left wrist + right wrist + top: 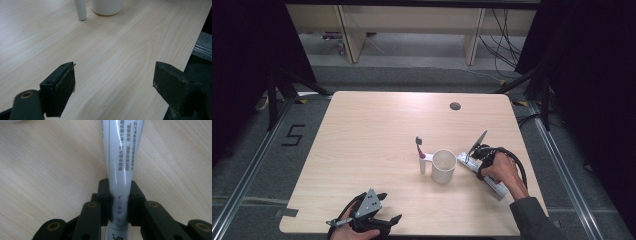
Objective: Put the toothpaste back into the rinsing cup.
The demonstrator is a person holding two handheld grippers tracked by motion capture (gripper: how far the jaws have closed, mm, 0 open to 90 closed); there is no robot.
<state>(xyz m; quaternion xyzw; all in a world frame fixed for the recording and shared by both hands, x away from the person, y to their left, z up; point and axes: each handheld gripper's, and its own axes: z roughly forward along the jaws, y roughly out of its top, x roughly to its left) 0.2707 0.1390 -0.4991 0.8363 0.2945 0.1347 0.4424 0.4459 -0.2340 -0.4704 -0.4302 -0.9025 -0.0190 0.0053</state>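
A white toothpaste tube (pixel 464 162) with printed text lies on the wooden table (pixel 372 130), right of a white cup (pixel 443 166). My right gripper (pixel 475 160) is shut on the tube (pixel 120 157), its jaws pinching the tube's sides; in the right gripper view the right gripper (pixel 119 203) holds it low over the wood. A toothbrush (pixel 421 156) with a white base and dark head stands upright just left of the cup. My left gripper (pixel 384 207) rests open near the table's front edge; the left gripper (pixel 113 82) holds nothing, with the cup (pixel 107 6) and the toothbrush base (pixel 80 10) far ahead.
A round cable hole (pixel 455 106) sits near the table's far edge. Dark curtains flank both sides, with floor rails and cables beyond. The table's right edge (pixel 197 37) runs close to my left gripper's right jaw.
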